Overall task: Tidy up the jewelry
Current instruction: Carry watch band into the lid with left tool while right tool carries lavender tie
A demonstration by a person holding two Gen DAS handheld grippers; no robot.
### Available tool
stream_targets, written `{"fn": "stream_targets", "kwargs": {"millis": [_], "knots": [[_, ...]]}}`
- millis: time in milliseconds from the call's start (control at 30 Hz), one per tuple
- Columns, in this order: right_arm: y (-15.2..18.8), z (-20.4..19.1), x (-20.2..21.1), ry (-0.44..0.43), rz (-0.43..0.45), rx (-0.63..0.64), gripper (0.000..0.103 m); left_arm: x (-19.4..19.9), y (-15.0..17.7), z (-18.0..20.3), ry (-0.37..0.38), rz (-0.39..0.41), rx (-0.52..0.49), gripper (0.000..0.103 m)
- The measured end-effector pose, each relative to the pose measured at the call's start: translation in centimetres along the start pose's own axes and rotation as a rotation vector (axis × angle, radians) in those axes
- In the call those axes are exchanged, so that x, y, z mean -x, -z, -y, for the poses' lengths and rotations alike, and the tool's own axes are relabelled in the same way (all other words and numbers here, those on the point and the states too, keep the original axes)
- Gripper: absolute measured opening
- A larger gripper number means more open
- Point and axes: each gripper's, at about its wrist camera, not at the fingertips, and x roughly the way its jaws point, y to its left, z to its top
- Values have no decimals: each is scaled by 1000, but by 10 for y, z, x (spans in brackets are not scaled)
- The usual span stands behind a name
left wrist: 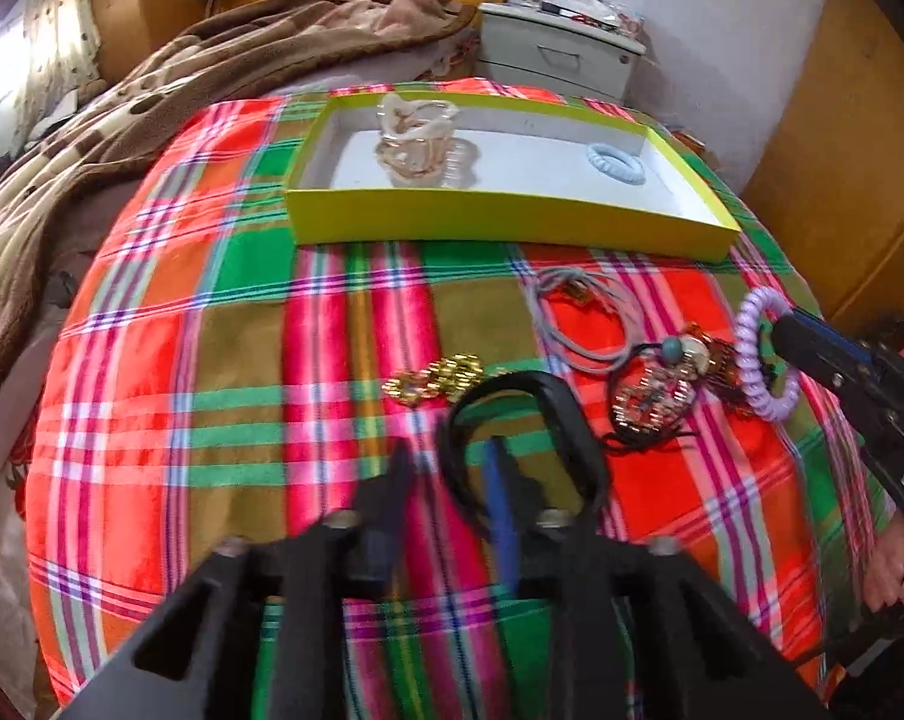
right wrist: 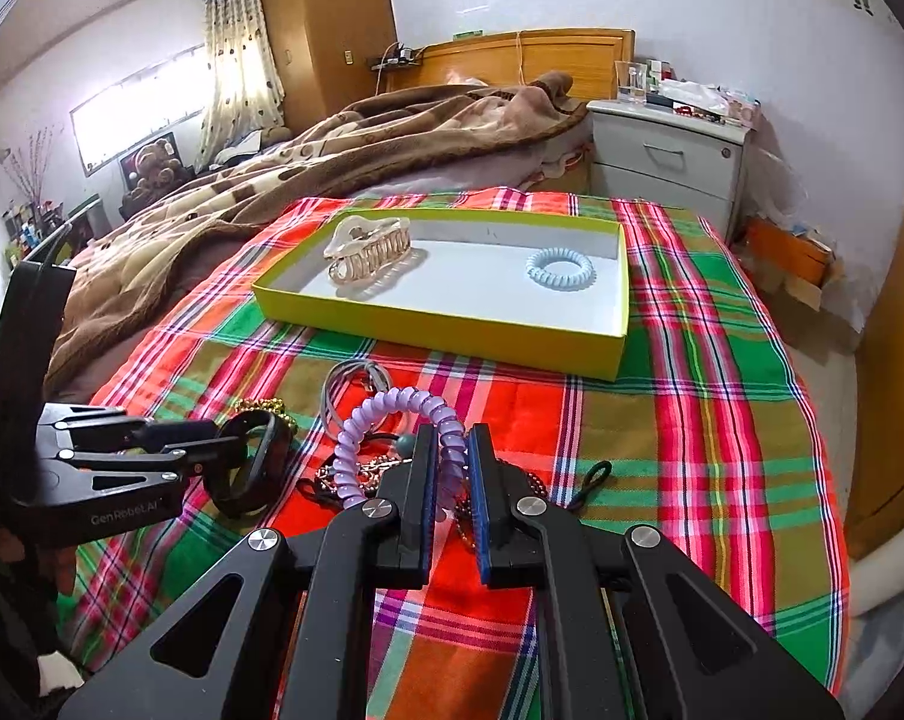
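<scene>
A: Where was the purple coil [right wrist: 392,420]?

B: Between the pads of the right gripper [right wrist: 452,474], pinched narrow on its near arc, with the rest of the ring standing up toward twelve o'clock in the right wrist view. In the left view the same coil [left wrist: 763,354] hung off the jaw tips at about three o'clock.

A: And the left gripper [left wrist: 446,480]?

B: It had a black band [left wrist: 511,420] looped round one finger, the blue-padded one. The gap was narrow, but the frame was blurred and I could not tell if the pads pressed on it.

A: What lay around them?

B: A beaded tangle [left wrist: 655,402] just beside the coil, a grey cord [left wrist: 577,318] at eleven o'clock from that, and a gold chain [left wrist: 440,381] near the band. All on the plaid cloth [right wrist: 691,450].

A: The target?

B: I judged it to be the yellow tray [right wrist: 452,318] at twelve o'clock, already holding a claw clip [right wrist: 371,255] on its left and a blue coil [right wrist: 562,267] on its right.

A: How to do it well?

B: Lift the purple coil clear of the tangle first, so no cord trails along. Carry it over the near wall, lower it next to the blue coil, then let go low, as coils bounce.
</scene>
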Motion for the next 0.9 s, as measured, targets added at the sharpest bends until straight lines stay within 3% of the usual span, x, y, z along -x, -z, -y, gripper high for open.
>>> {"fn": "stream_targets", "kwargs": {"millis": [167,467,900], "knots": [[-3,2,2,6,5,-9,10,1,-2,2,16,-5,-3,10],[-17,3,1,7,15,-21,10,15,-15,-9,37,34,21,9],[-55,14,-19,19,4,-51,10,28,-70,-16,68,101,19,9]]}}
